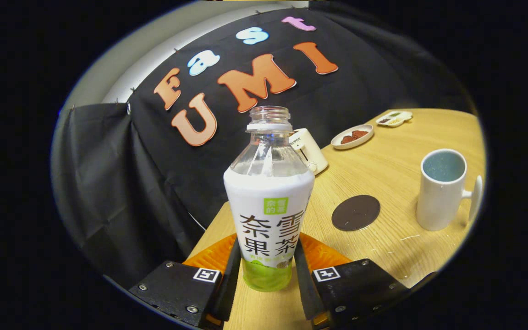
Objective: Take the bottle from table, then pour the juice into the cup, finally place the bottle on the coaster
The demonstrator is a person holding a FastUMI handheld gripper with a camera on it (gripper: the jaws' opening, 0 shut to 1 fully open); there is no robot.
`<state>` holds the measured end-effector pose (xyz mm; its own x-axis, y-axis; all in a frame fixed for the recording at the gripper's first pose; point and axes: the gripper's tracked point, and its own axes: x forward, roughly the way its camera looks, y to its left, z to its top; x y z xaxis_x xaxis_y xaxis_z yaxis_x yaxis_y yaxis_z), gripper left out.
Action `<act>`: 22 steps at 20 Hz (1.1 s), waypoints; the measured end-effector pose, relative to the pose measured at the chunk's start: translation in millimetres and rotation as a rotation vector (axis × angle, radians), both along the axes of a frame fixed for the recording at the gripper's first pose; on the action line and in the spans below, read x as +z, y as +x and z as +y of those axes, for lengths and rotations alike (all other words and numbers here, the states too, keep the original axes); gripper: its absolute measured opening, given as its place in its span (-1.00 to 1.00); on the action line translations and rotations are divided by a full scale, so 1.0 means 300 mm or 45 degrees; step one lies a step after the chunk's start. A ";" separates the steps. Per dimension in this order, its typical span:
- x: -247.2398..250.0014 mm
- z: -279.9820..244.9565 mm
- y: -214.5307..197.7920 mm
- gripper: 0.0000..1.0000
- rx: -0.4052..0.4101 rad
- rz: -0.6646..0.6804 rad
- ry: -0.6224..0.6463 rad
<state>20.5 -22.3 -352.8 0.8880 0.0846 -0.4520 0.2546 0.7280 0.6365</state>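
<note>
An uncapped plastic bottle [267, 201] with a white label stands between my fingers, and a little green juice shows at its base. My gripper [266, 245] is shut on the bottle, one black finger [233, 266] pressing low on each side. The whole scene leans, but the bottle stays in line with the fingers. Beyond them to the right, a round dark coaster [355, 212] lies flat on the wooden table [383, 169]. A white cup [440, 192] with a handle stands farther right of the coaster, its inside looking blue-grey.
Behind the bottle a small cream appliance [310, 151] sits by the black cloth wall. Farther back are a plate of brown pieces [352, 136] and a small divided dish [394, 118]. An orange patch [206, 257] shows just behind the fingers. The table's left edge runs close by.
</note>
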 end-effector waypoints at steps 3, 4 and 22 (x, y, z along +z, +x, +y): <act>-0.001 -0.017 0.008 0.19 -0.050 0.011 0.129; -0.002 -0.029 0.009 0.19 -0.077 0.015 0.172; 0.058 -0.211 0.018 0.19 -0.534 -0.038 0.890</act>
<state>25.9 -85.7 -335.4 0.9193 -0.0039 -0.3936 0.3936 0.0077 0.9192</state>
